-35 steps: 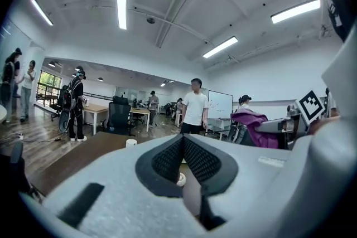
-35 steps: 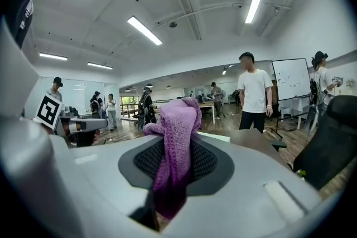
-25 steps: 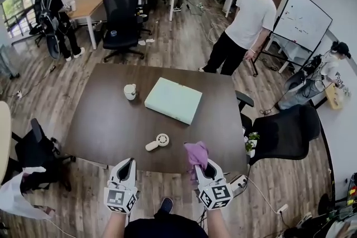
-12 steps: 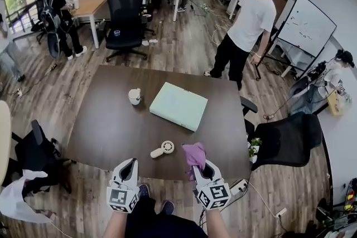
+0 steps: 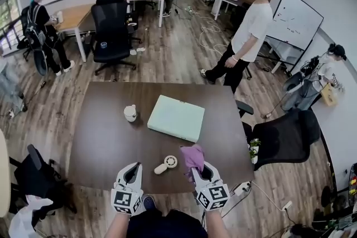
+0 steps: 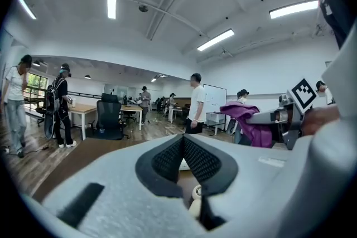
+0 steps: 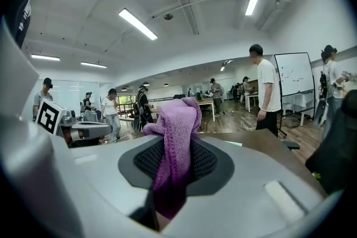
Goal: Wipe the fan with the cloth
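**Cloth clamped on the right, fan lying free on the table**

From my feed, the small white fan [image 5: 166, 163] lies flat on the dark table [image 5: 106, 131], close to the near edge, with its handle pointing toward the left side of the head view. I place everything else from it.

The right gripper [image 5: 202, 171] sits just to the right of the fan. Its jaws stand a little way apart, pinched on the purple cloth [image 7: 175, 142]. The cloth bunches up above the pads and hangs forward over the table edge, beside the fan. I cannot tell whether it touches the fan.

The left gripper [image 6: 183, 141] is just nearside and left of the fan. Its jaws are pressed fully together with nothing between them. In the left gripper view part of the fan shows low down, past the closed tips.

Beyond the fan, toward the table's middle, lies a pale green flat box [image 5: 176, 117]. A white cup [image 5: 130, 113] stands beyond the fan and to its left. A black office chair [image 5: 284, 136] stands off the table, to the right of the fan. Far beyond the fan, past the table, a person in a white shirt [image 5: 251, 25] is on the wooden floor.
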`<act>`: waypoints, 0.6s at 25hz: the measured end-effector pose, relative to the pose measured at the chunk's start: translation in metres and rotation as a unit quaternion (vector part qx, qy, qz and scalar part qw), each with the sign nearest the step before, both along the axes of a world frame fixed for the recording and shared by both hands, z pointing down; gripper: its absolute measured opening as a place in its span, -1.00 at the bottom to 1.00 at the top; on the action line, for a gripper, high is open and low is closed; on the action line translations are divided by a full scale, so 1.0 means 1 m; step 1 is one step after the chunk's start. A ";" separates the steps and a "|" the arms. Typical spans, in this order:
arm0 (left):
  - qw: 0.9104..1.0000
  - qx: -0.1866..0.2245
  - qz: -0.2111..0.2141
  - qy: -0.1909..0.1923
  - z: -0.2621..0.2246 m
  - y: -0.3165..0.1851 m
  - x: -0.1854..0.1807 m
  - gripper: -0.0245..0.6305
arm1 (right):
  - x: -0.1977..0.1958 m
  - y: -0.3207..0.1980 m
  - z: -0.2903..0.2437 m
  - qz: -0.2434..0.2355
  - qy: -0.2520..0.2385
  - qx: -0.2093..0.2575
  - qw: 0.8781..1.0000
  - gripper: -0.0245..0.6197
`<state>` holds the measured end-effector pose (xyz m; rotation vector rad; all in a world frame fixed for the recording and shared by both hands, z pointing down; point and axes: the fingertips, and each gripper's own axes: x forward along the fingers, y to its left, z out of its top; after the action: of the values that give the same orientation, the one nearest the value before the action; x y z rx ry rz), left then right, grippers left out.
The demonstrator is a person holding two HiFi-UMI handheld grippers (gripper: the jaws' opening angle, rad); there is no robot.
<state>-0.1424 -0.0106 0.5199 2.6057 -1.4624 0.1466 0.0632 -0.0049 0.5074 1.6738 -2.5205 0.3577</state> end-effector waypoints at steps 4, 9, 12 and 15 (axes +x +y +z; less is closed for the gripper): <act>1.000 -0.006 0.022 -0.006 0.006 -0.016 0.006 -0.93 | 0.001 -0.011 0.006 0.014 0.001 -0.006 1.000 -0.61; 0.997 -0.016 0.049 -0.059 0.037 -0.029 0.020 -0.93 | 0.006 -0.030 0.015 0.006 0.009 -0.013 1.000 -0.61; 0.995 -0.033 0.055 -0.076 0.056 -0.035 0.028 -0.93 | 0.009 -0.045 0.016 -0.005 0.005 -0.015 1.000 -0.61; 0.991 -0.057 0.067 -0.099 0.080 -0.038 0.039 -0.93 | 0.013 -0.057 0.018 -0.015 0.024 -0.017 0.999 -0.61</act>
<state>-0.1035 -0.0485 0.6000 2.6577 -1.2898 0.5023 0.0765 -0.0621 0.5255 1.6116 -2.4869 0.3511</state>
